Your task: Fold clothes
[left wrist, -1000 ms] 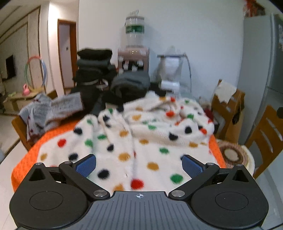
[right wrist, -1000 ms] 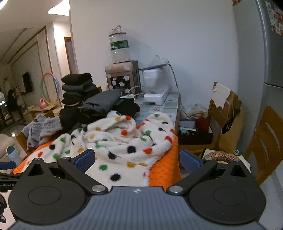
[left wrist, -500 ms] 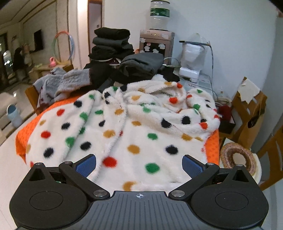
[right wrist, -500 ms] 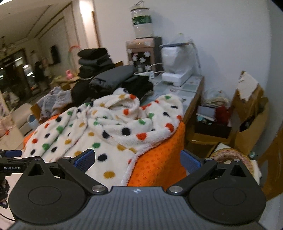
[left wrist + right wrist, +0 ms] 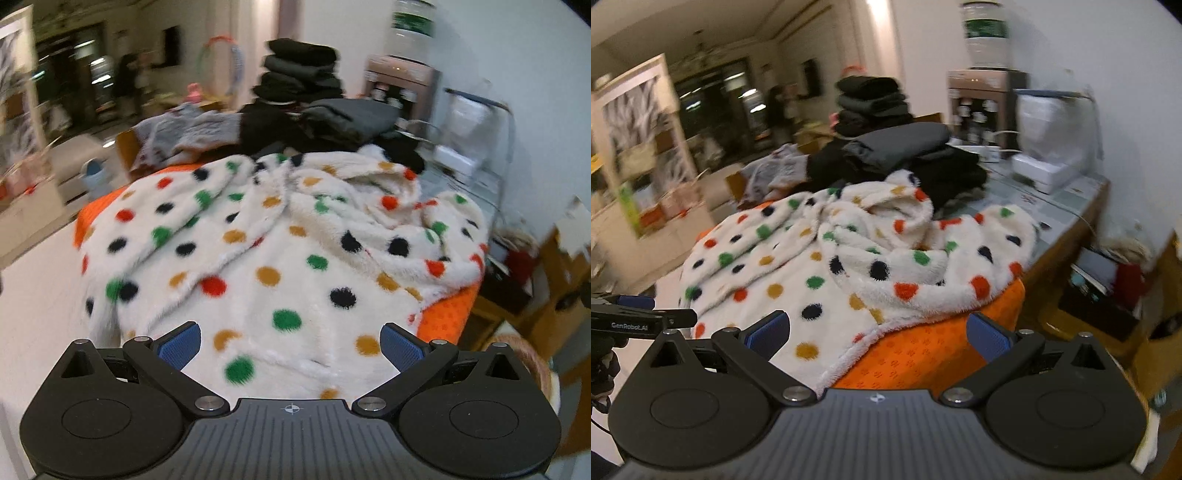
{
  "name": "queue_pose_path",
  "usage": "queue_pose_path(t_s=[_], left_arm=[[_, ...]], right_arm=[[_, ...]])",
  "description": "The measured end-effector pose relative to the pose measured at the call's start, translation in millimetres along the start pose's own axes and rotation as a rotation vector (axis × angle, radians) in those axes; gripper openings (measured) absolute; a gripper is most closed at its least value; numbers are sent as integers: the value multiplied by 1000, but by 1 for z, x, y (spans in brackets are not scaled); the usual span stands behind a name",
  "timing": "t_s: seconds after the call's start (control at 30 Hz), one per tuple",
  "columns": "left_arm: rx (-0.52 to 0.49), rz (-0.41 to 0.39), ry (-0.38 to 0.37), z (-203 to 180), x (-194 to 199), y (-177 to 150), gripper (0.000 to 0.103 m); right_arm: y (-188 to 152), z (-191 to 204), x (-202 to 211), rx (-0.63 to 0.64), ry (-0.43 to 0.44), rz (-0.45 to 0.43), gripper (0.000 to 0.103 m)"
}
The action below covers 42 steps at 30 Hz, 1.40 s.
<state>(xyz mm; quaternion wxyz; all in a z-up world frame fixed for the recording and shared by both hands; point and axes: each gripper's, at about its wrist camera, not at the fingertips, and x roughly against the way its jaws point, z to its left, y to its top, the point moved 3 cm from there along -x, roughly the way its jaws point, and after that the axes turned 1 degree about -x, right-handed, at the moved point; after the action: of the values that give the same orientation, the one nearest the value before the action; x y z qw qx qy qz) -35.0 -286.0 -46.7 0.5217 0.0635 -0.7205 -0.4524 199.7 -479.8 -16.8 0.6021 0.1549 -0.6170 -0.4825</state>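
A white fleece garment with coloured polka dots (image 5: pixel 295 251) (image 5: pixel 849 254) lies crumpled over an orange table cover (image 5: pixel 447 314) (image 5: pixel 923 354). My left gripper (image 5: pixel 291 349) hovers open over the garment's near hem, nothing between its blue pads. My right gripper (image 5: pixel 877 336) is open above the garment's right edge, where it meets the orange cover. The left gripper's fingers (image 5: pixel 635 314) show at the left edge of the right wrist view.
Stacks of folded dark clothes (image 5: pixel 303 70) (image 5: pixel 908 147) and a grey knit (image 5: pixel 184 129) sit behind the garment. A water dispenser (image 5: pixel 986 88) and a white appliance (image 5: pixel 1049 147) stand by the wall. Cardboard boxes (image 5: pixel 565 266) and a woven basket (image 5: pixel 532 365) are at the right.
Both views have swung leftward and risen, showing more of the room at left. The garment lies as before. Both grippers stay open.
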Motion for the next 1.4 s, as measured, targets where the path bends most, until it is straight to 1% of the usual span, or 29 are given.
queue_pose_path(t_s=[0.07, 0.17, 0.33, 0.4, 0.53, 0.63, 0.77, 0.83, 0.93, 1.03, 1.07, 1.13, 1.23, 1.3, 1.4], left_arm=[[57, 12, 15, -9, 5, -5, 103], [52, 3, 38, -20, 12, -9, 103], [46, -8, 66, -28, 19, -10, 103], [50, -6, 91, -32, 16, -9, 103], [99, 1, 118, -40, 5, -4, 103], [118, -1, 152, -50, -5, 1, 103], [178, -4, 201, -58, -17, 5, 103], [233, -4, 227, -58, -21, 7, 103], [295, -24, 238, -56, -24, 10, 103], [290, -33, 275, -56, -34, 11, 103], [286, -21, 291, -57, -39, 11, 103], [302, 2, 319, -59, -45, 15, 103], [364, -2, 338, -61, -53, 19, 103], [416, 24, 362, -60, -63, 20, 103], [519, 19, 385, -63, -68, 24, 103]], right_arm=[[7, -9, -4, 26, 32, 17, 103], [14, -20, -9, 50, 65, 26, 102], [19, -40, -22, 15, 66, 43, 102], [22, -53, -29, 0, 74, 52, 102], [32, -84, -47, -10, 82, 63, 102], [42, -111, -66, -20, 97, 73, 102], [59, -141, -102, 9, 102, 93, 102], [67, -156, -121, 7, 90, 110, 101], [79, -178, -151, -11, 80, 140, 99], [89, -199, -180, -17, 59, 150, 99], [93, -207, -189, -24, 50, 150, 99], [98, -224, -208, -54, 37, 154, 99], [108, -252, -238, -107, 34, 162, 99], [115, -274, -260, -151, 27, 170, 98], [122, -304, -293, -209, 34, 187, 97]])
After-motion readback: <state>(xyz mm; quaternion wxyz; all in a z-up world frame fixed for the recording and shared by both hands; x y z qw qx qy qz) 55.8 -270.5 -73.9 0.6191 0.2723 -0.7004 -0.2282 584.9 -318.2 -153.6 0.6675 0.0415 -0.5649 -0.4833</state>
